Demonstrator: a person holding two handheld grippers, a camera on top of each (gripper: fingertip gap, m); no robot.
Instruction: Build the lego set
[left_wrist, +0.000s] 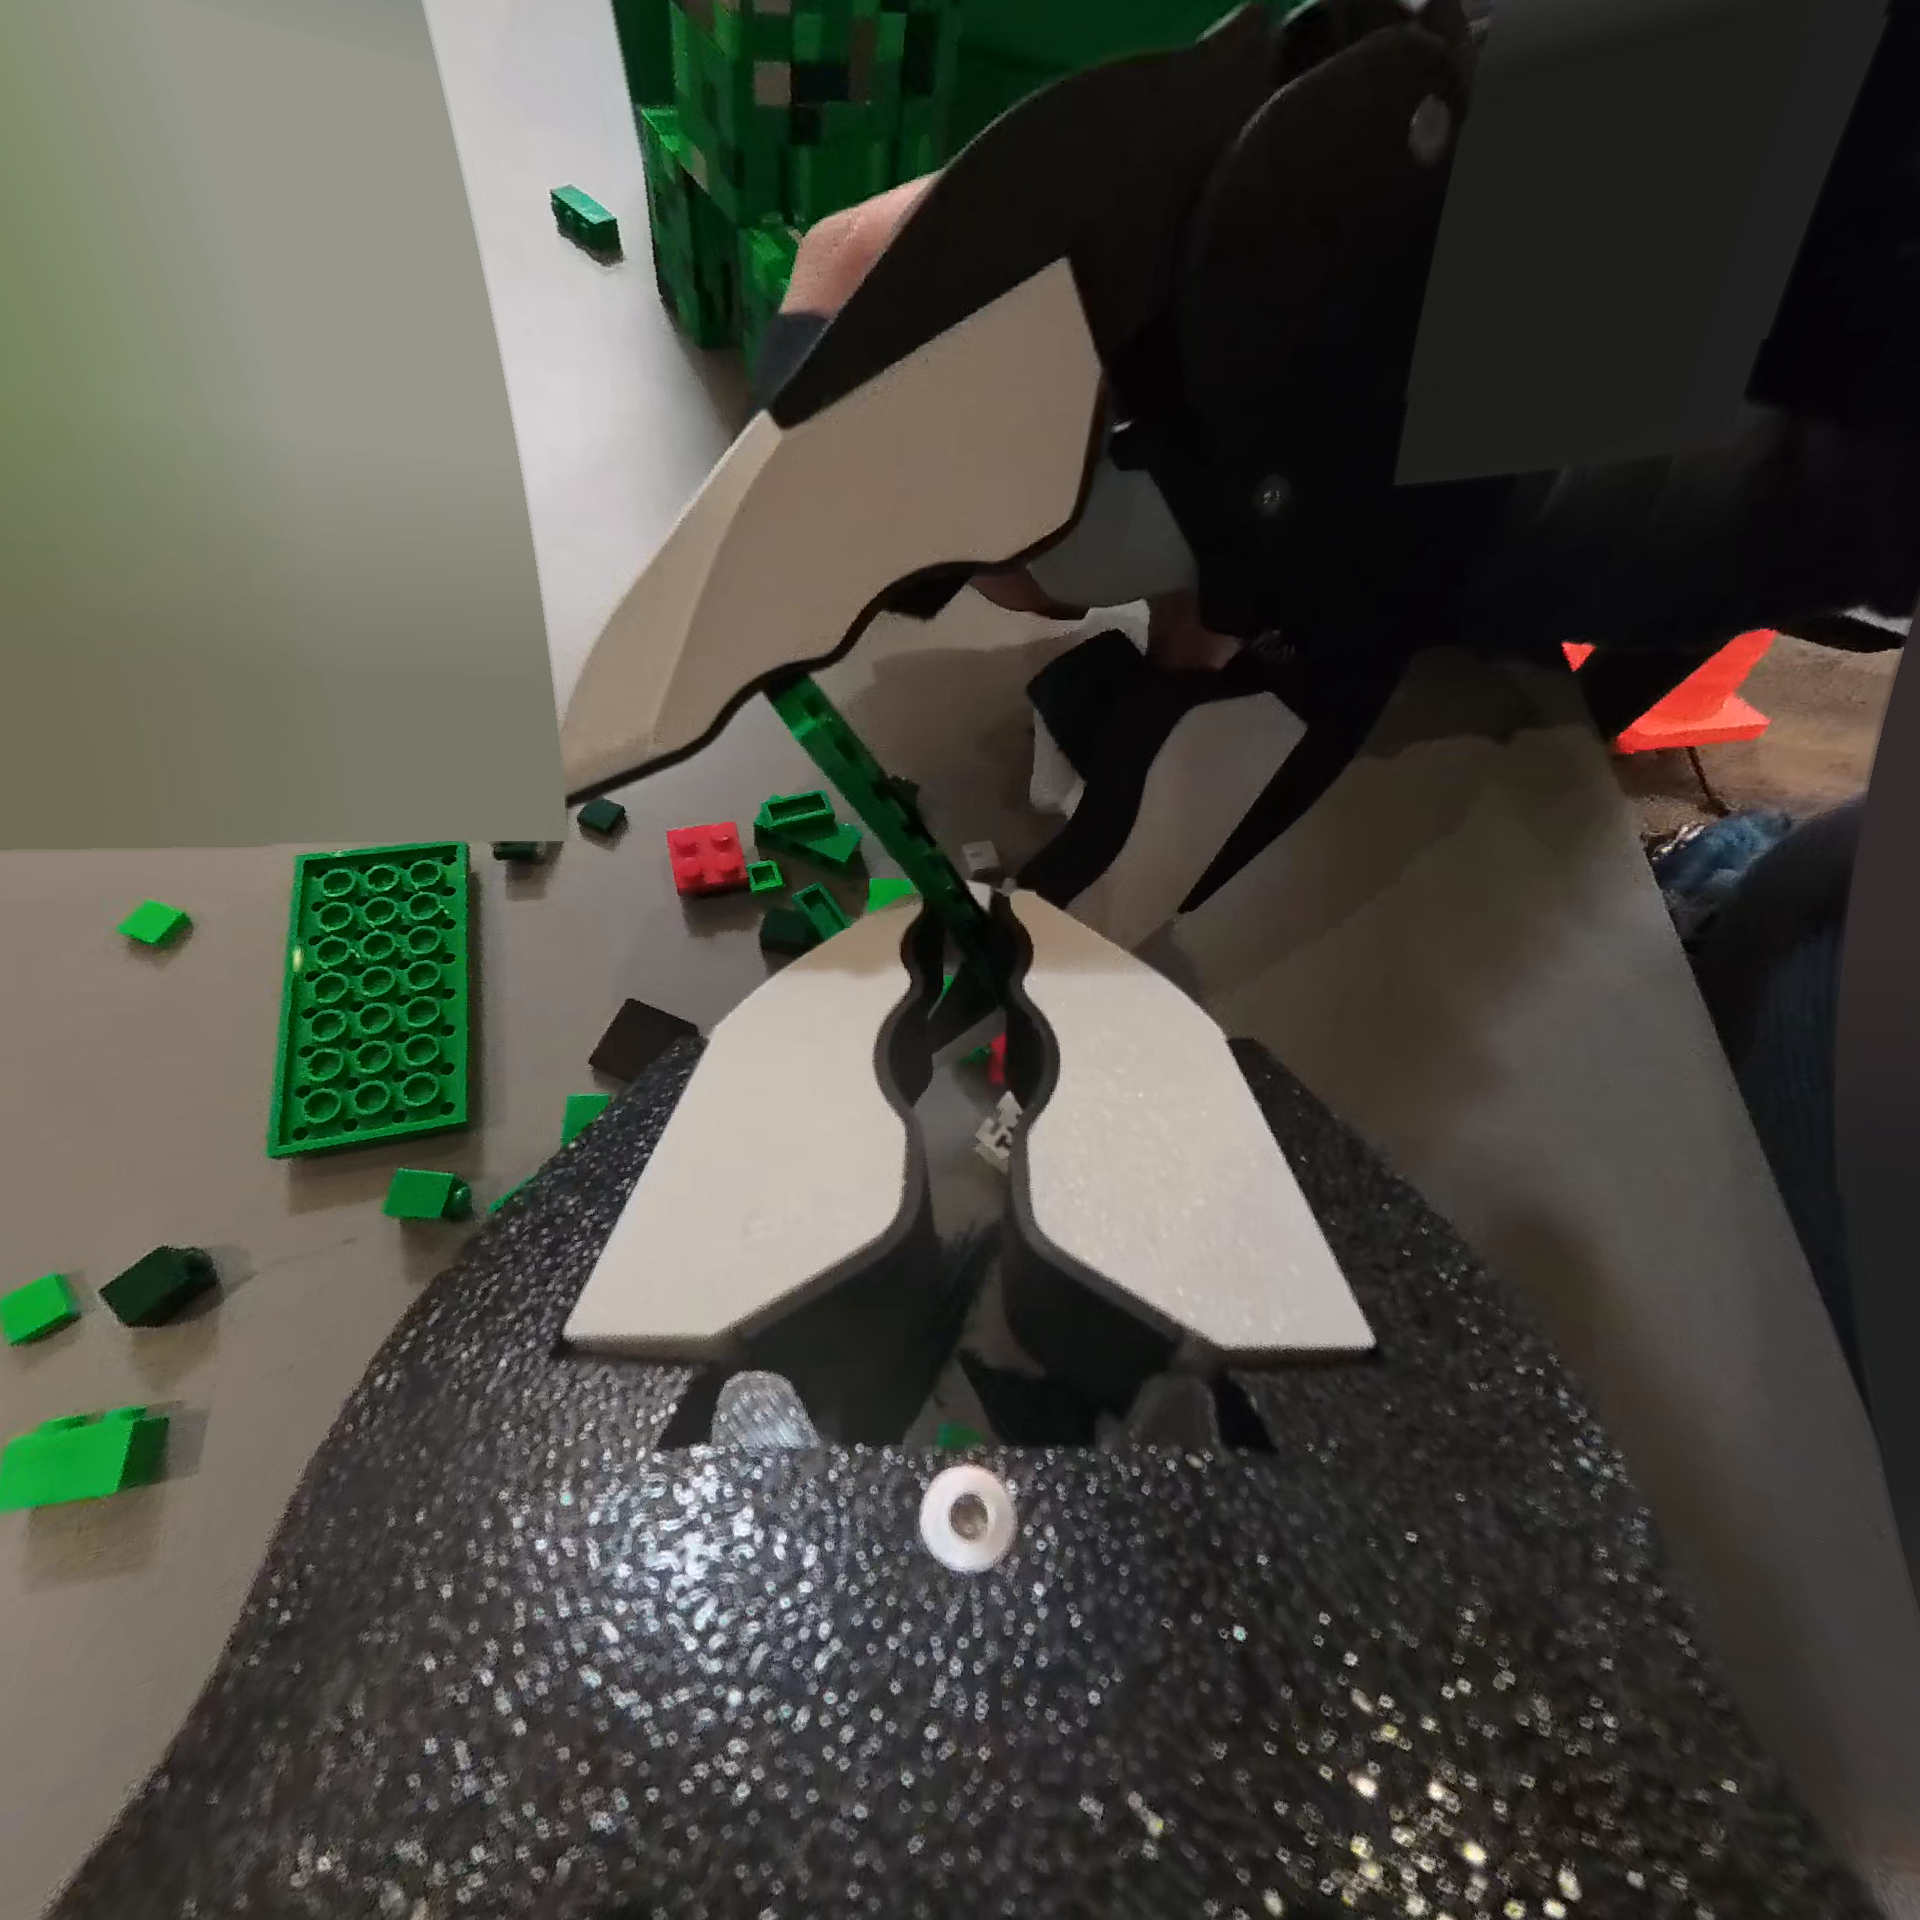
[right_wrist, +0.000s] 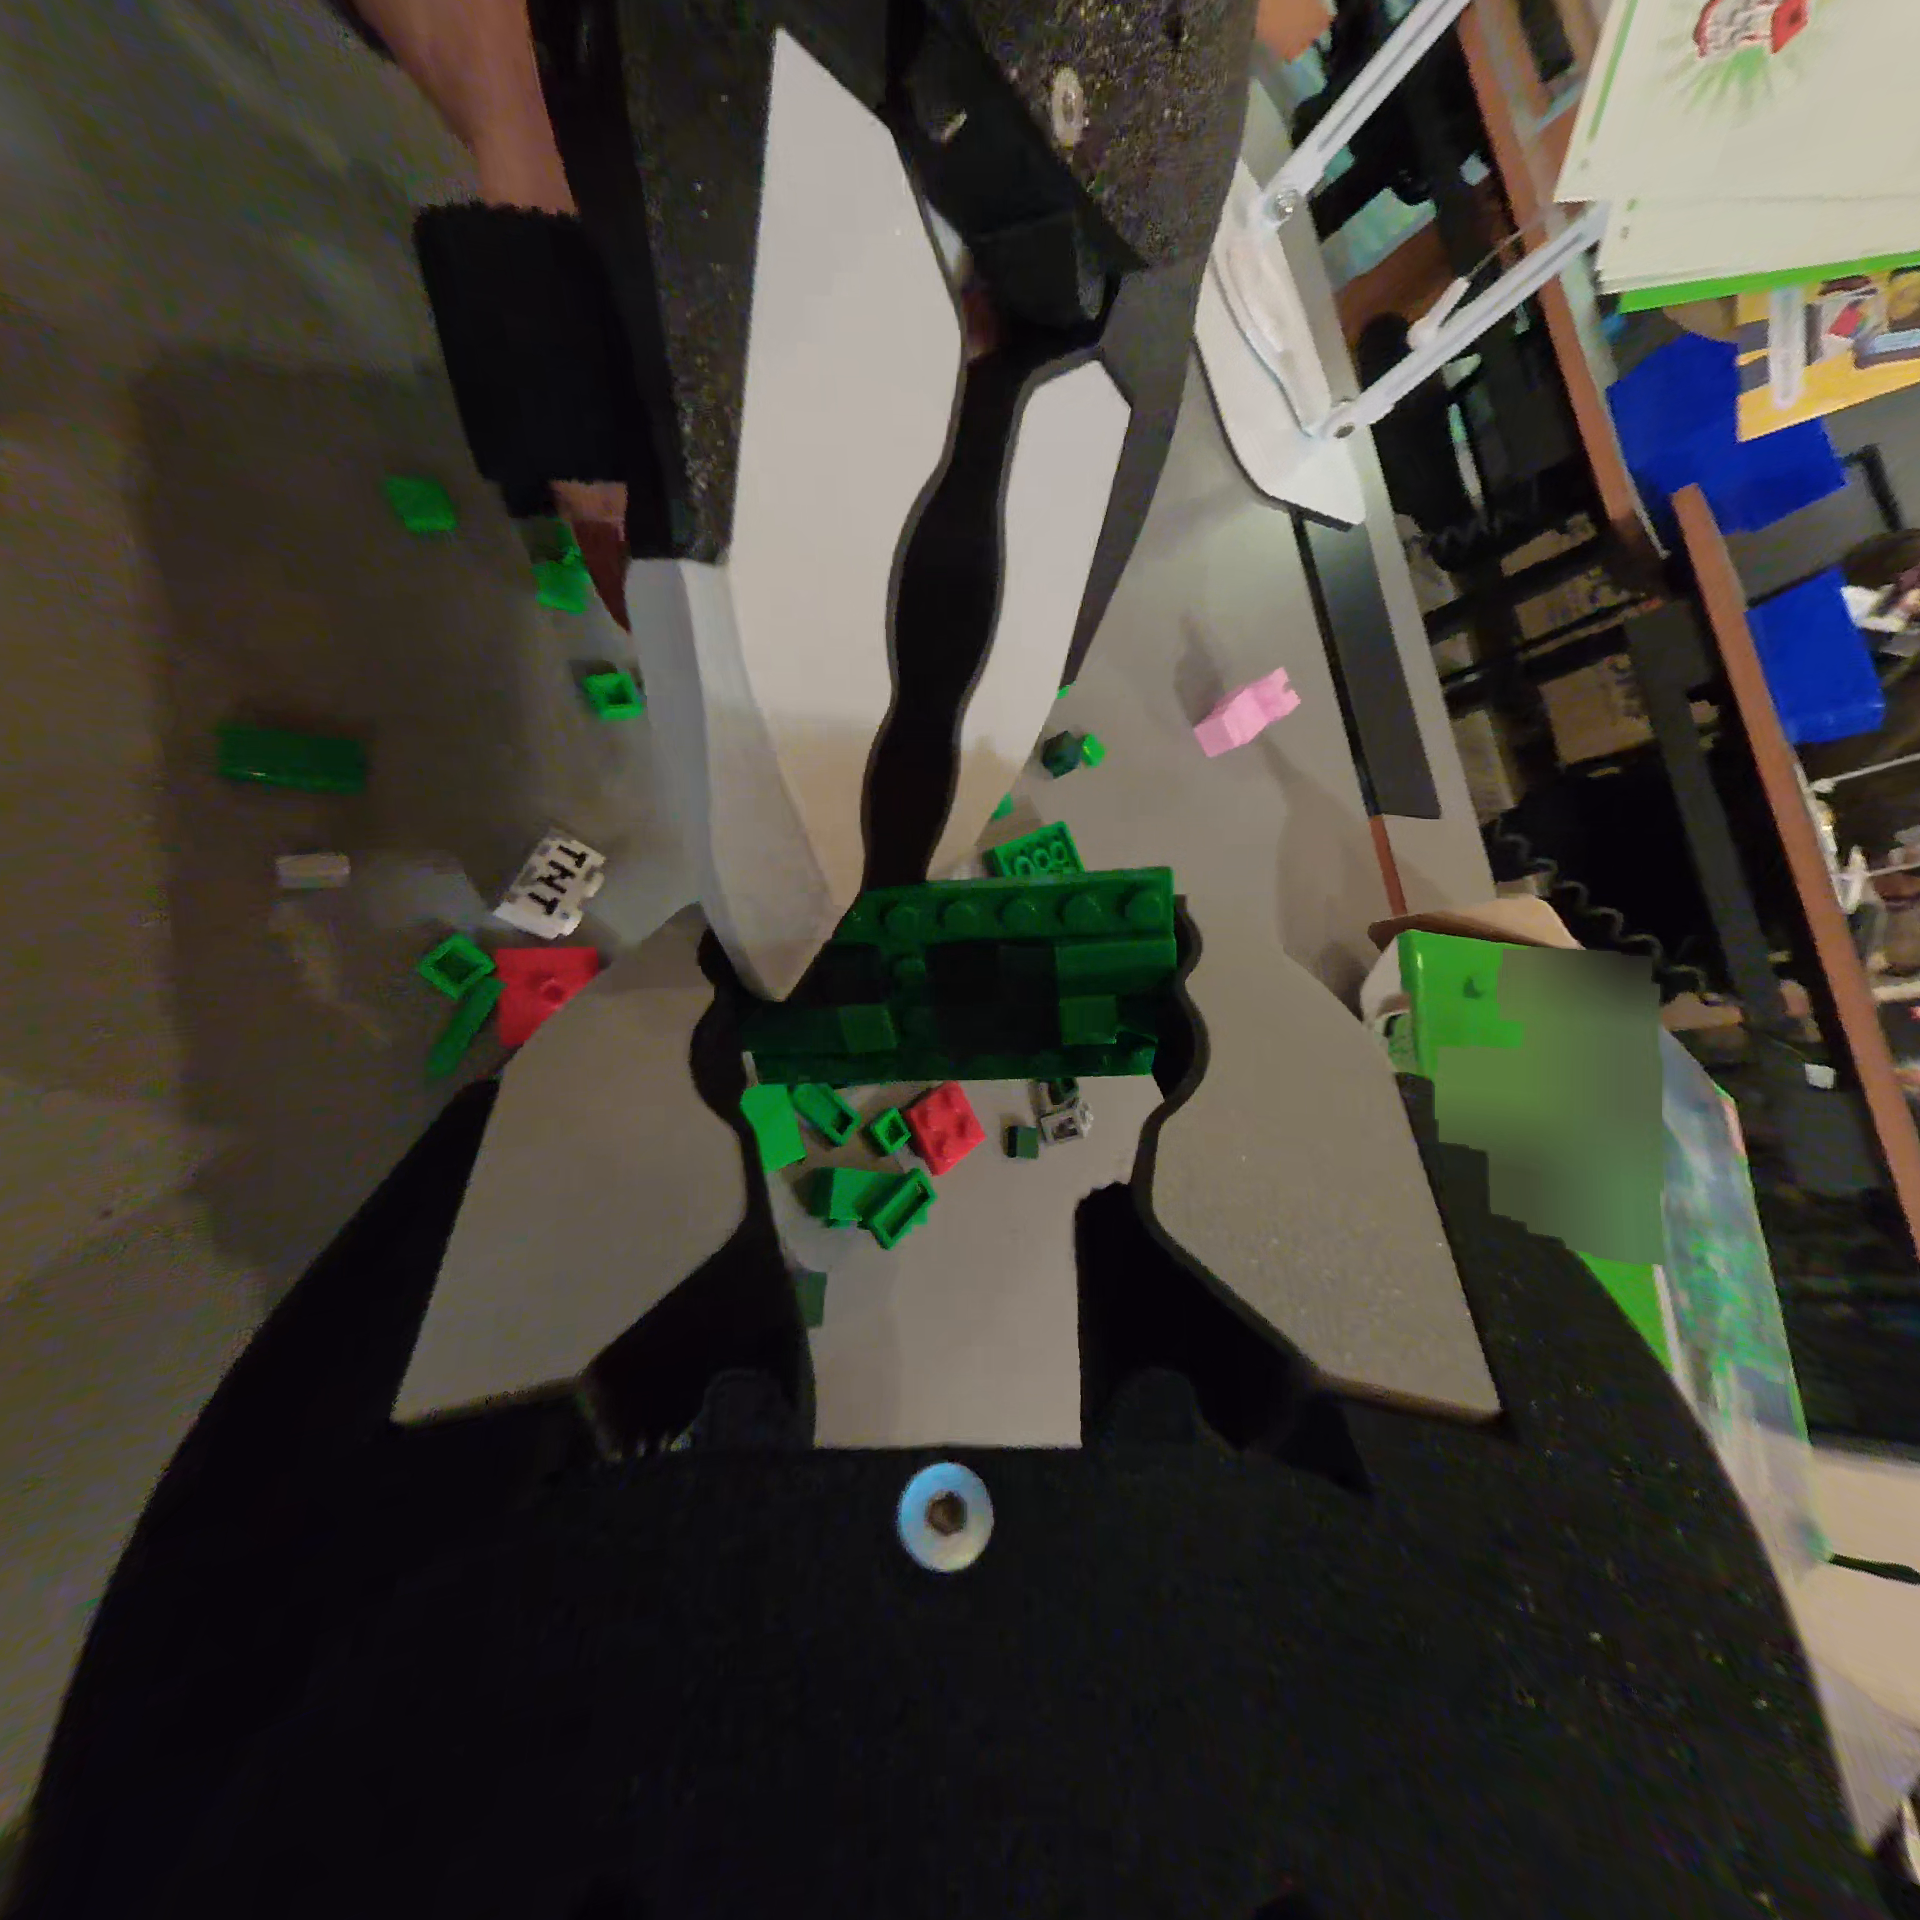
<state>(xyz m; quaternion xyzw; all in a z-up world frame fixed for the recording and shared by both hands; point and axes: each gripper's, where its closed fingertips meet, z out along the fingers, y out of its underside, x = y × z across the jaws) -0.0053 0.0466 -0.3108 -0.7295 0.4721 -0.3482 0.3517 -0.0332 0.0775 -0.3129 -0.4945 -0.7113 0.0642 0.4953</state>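
Note:
A flat assembly of dark and bright green plates (right_wrist: 956, 977) is held in the air between both grippers. My right gripper (right_wrist: 951, 997) is shut on the assembly across its length, one finger at each end. My left gripper (left_wrist: 966, 940) is shut on the assembly's edge, which shows as a thin green strip (left_wrist: 883, 800) in the left wrist view. In the right wrist view the left gripper (right_wrist: 821, 935) comes down from the top onto the assembly's upper left corner. One pale finger (left_wrist: 862, 540) of the right gripper fills the upper middle of the left wrist view.
A large green plate (left_wrist: 369, 997) lies studs down at the left. A red brick (left_wrist: 707, 857) and loose green pieces (left_wrist: 805, 821) lie under the assembly. A built green model (left_wrist: 769, 156) stands at the back. A pink brick (right_wrist: 1247, 712), a white printed tile (right_wrist: 549, 883) and a green box (right_wrist: 1455, 1018) lie nearby. Both grippers' tips are close together, under 4 cm apart. It is some 6 cm from my right tips to the red brick (left_wrist: 707, 857). It is also in sight in the right wrist view (right_wrist: 940, 1120).

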